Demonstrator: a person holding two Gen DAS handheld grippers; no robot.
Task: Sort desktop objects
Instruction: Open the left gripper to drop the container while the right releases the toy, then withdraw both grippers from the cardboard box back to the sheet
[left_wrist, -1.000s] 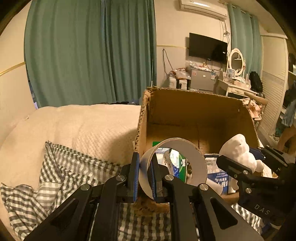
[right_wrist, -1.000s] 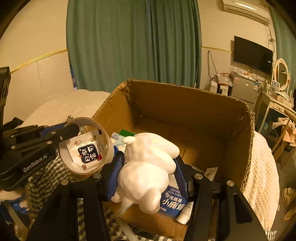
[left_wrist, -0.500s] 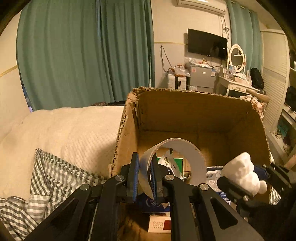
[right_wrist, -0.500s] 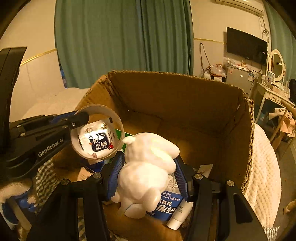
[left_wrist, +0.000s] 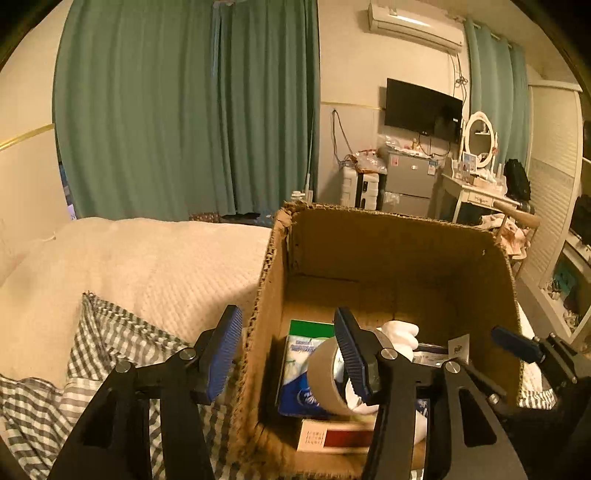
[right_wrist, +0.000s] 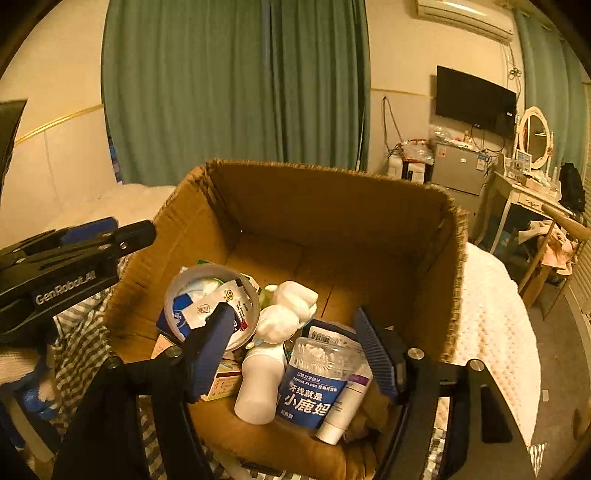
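Both grippers (left_wrist: 288, 350) (right_wrist: 295, 350) now spread apart, empty; tape roll (right_wrist: 210, 306) and white figure (right_wrist: 288, 310) just dropped into box (right_wrist: 332, 206).

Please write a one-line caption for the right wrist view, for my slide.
Open right gripper above a cardboard box holding a tape roll, white figurine and floss tub.

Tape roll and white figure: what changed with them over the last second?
Both were let go. The left hand-held gripper opened and the tape roll dropped into the cardboard box; the right hand-held gripper opened too, and the white figure now lies beside the roll among the packets. The box stayed put on the bed.
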